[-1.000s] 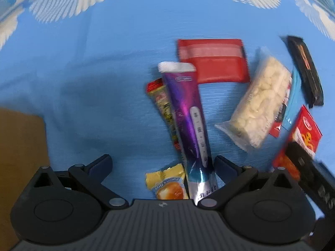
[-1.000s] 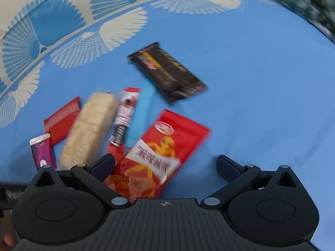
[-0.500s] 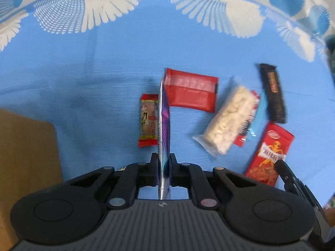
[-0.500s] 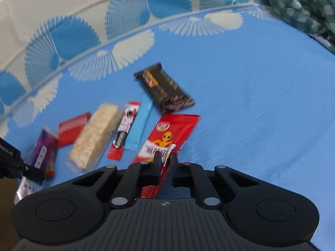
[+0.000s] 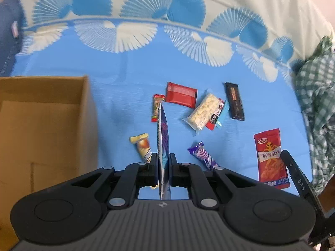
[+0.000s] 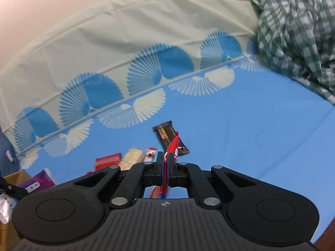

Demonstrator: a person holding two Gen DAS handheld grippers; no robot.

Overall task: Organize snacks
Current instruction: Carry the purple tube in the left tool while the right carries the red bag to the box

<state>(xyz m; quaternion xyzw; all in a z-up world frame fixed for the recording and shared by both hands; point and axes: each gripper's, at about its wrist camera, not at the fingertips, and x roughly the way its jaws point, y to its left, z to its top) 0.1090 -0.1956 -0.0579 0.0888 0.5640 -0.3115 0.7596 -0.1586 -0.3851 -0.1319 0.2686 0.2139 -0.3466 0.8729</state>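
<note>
Left gripper point(image 5: 162, 165): clamped on long purple foil packet point(image 5: 162, 138), edge-on; slip risk
Right gripper point(image 6: 166, 165): clamped on flat red snack pouch point(image 6: 172, 144); thin hold, may droop

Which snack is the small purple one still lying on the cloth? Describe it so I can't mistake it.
On the blue tablecloth, right of the cardboard box, find the left gripper. Just right of its jaws lies a short purple swirl-printed packet, flat and loose.

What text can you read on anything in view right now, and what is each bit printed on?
"DAS": on the right gripper, seen from the left wrist view.
"麻辣麻辣": white band of the red packet.
Purple packet: edge-on, unreadable.
Other wrappers: too small or blurred.
</note>
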